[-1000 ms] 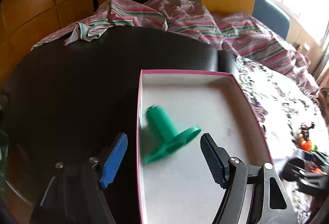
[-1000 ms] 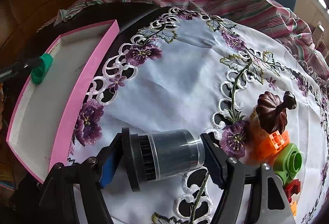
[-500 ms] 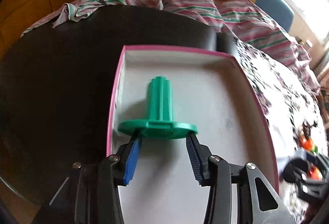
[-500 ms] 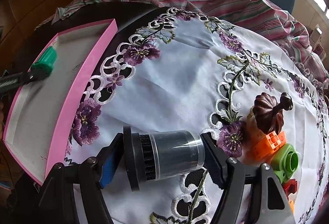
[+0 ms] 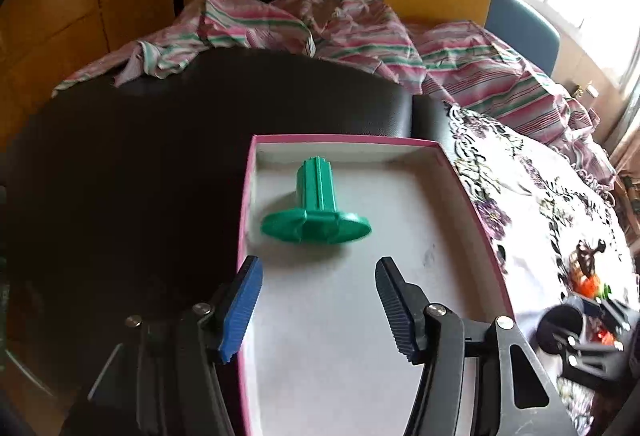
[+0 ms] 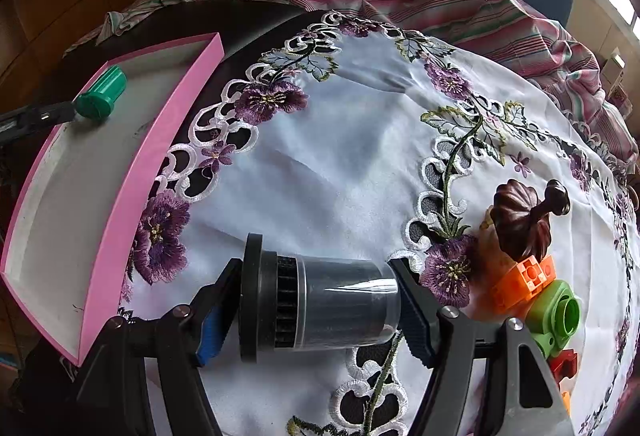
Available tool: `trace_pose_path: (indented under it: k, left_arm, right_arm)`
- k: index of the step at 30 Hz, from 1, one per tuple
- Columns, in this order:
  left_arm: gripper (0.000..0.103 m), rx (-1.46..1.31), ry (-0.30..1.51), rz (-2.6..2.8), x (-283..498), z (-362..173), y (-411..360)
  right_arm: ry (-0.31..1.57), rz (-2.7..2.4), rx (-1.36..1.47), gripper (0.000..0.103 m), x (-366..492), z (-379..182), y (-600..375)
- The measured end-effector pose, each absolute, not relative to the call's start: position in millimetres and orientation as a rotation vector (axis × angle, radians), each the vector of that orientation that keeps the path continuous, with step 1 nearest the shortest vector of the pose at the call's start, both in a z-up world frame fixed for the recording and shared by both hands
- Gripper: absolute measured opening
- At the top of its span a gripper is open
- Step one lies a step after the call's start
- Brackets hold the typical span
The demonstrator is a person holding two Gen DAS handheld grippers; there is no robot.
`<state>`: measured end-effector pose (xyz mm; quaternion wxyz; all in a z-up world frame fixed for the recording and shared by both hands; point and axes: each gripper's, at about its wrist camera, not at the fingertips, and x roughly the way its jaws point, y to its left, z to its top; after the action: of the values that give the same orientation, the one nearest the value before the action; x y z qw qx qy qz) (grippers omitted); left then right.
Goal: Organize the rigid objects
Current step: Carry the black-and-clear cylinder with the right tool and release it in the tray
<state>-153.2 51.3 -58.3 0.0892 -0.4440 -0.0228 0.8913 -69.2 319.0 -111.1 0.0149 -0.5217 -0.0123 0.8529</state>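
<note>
Two grippers share the work, one in each of our hands. The left gripper (image 5: 318,310) hangs over the near part of a shallow pink-walled tray (image 5: 245,220), its fingers spread apart with nothing between them. A green flanged peg (image 5: 316,209) lies on its side on the tray floor, just beyond the fingertips and close to the tray's far left corner, its wide disc end toward us.

The right gripper (image 6: 316,310) is clamped on a dark cylindrical canister (image 6: 320,306), held crosswise, its black ribbed cap against the left finger and its clear end against the right one. It sits low over a white tablecloth embroidered with purple flowers (image 6: 340,163); we cannot tell whether the canister touches the cloth. The tray stands off to the left of this gripper (its pink side wall nearest). To the right lie a brown carved knob (image 6: 520,220), an orange block (image 6: 524,282) and a light green fitting (image 6: 558,316), bunched together.

We judge the step in hand to be carrying the canister to the tray. To do it well we would lift it above the pink wall, move the left gripper aside, keep the squeeze firm on the smooth clear end, and set it down on bare floor away from the peg, since a round body may roll.
</note>
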Motion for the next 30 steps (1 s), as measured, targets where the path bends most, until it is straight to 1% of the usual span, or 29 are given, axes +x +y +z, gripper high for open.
trace_pose_path:
  k: [2, 4, 10, 16, 30]
  left_arm:
    - [0.068, -1.286, -0.063, 2.683, -137.2, -50.7, 48.5]
    - [0.071, -1.242, -0.061, 2.72, -118.0, -41.5, 45.2]
    - [0.073, -1.159, -0.012, 2.769, -79.2, -25.7, 41.3]
    - [0.075, -1.11, 0.019, 2.789, -60.6, -16.1, 36.0]
    - [0.075, -1.145, -0.011, 2.793, -42.5, -25.0, 15.1]
  right_arm:
    - [-0.037, 2.652, -1.624, 0.072, -68.8, -111.7, 318.3]
    - [-0.034, 2.649, -1.63, 0.072, -68.4, -113.0, 317.6]
    - [-0.005, 2.65, -1.628, 0.071, -67.5, -114.5, 318.4]
    - [0.017, 2.638, -1.659, 0.071, -69.6, -121.5, 317.6]
    - [0.05, 2.629, -1.634, 0.071, -66.8, -124.3, 318.4]
